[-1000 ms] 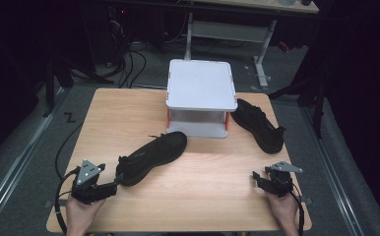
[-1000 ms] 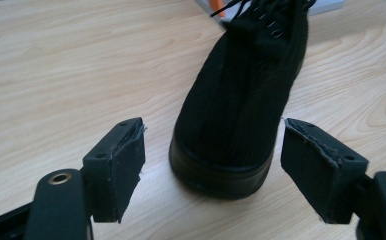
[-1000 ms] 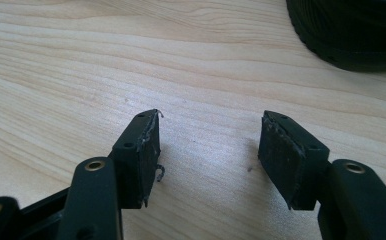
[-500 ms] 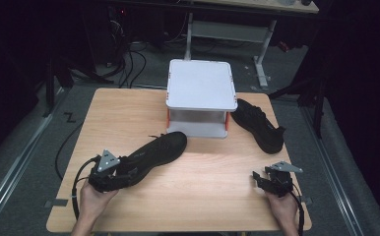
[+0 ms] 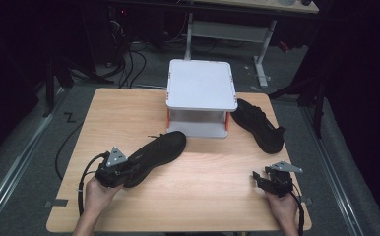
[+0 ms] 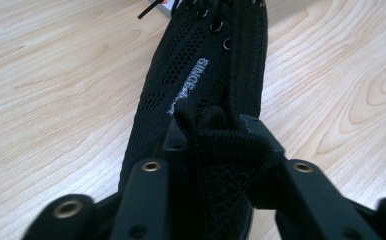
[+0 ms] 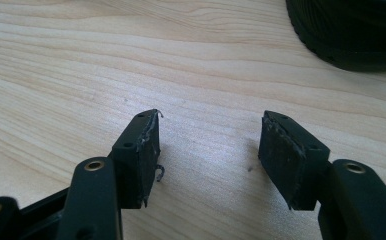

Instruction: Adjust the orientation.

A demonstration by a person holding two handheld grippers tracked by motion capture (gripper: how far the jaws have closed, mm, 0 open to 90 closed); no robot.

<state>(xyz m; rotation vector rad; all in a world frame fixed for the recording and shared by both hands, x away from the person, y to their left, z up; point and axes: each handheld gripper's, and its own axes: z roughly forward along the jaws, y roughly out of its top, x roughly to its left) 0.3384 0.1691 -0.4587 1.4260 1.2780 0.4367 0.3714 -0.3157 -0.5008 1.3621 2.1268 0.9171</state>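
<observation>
A black mesh shoe [image 5: 153,153] lies on its side on the wooden table [image 5: 212,196], toe pointing toward the white stand [image 5: 200,93], heel at the near left; grey lettering and lace eyelets show along its upper. Its heel tab sits between the jaws of the left gripper [image 5: 121,169]. A second black shoe [image 5: 258,125] rests just right of the stand.

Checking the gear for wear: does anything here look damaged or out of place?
Yes. The right gripper has ragged pads: the edges look frayed, with a loose shred hanging off one. Also, the two black shoes lie apart, one beside the white stand, one mid-table.
</observation>
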